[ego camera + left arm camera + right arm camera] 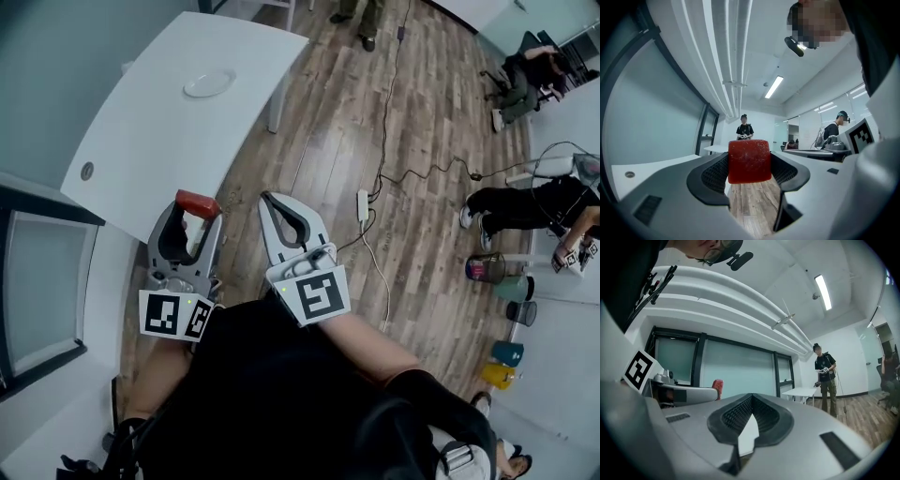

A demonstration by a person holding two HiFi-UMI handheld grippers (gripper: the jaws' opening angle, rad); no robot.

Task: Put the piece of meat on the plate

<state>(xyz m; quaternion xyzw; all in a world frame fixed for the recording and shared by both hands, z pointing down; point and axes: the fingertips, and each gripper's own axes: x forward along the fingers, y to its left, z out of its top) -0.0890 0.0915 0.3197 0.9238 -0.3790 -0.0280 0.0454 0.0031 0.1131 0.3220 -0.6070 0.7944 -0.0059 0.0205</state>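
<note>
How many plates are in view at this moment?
1. The plate sits near the far end of the white table, ahead of the left gripper, which is shut on the piece of meat. No other plate shows in any view.

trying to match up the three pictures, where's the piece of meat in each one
Head view: the piece of meat is left of centre, clamped at the tip of the left gripper.
Left gripper view: centre of the picture, held between the jaws.
Right gripper view: a small red patch at the left, at the left gripper's tip.
Shared landmark: the wood floor.
</note>
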